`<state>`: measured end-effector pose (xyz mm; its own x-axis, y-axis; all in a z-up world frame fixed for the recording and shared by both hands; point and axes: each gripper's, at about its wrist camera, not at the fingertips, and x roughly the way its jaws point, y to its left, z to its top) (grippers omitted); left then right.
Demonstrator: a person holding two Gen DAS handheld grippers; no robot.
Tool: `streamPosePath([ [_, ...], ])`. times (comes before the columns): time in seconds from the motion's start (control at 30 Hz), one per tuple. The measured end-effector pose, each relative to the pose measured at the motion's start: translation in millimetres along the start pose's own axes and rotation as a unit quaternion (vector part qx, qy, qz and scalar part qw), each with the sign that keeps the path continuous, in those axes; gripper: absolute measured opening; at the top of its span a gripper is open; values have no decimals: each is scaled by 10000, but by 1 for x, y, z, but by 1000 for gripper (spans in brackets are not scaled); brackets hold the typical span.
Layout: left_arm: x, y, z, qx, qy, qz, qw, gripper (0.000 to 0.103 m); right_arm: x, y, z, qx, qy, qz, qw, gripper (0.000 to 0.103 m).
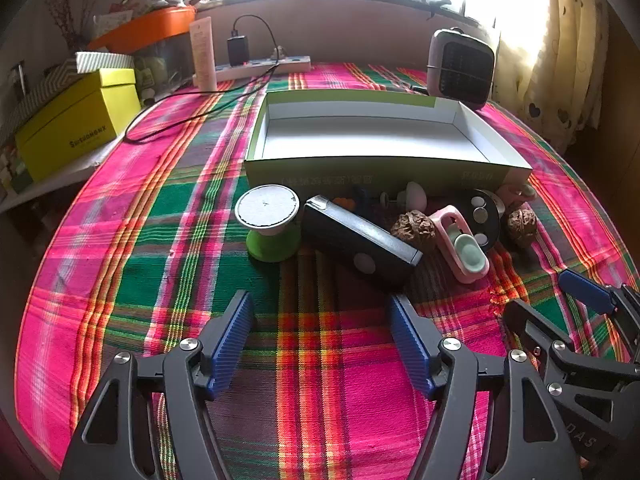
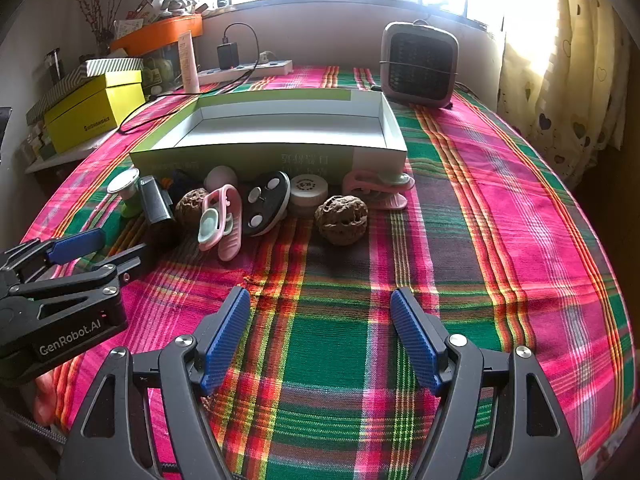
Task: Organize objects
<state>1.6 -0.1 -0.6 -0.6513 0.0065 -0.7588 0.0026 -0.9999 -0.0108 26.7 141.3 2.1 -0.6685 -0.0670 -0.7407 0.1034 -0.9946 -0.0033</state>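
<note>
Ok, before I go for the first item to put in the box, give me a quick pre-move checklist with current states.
1. Left tool open, nothing between its pads: ok.
2. Right tool open and empty: ok.
3. Box open on top, inside bare: ok.
4. Items lie in front of the box, none inside yet: the walnuts, the pink clip and the black case are all on the cloth: ok.
5. Clear approach to the near walnut: ok; the other walnut touches the pink clip: not ok.
6. The two tools stand apart: ok.

Both wrist views tilt down—sharing the open box (image 1: 376,136).
</note>
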Motion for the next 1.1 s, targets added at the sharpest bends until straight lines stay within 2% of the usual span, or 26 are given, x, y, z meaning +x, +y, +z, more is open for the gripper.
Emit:
streamPosePath([
  [1.1, 2, 4, 1, 60, 39, -38, 10000, 69, -1, 1, 1, 3, -2, 1, 10000, 73],
])
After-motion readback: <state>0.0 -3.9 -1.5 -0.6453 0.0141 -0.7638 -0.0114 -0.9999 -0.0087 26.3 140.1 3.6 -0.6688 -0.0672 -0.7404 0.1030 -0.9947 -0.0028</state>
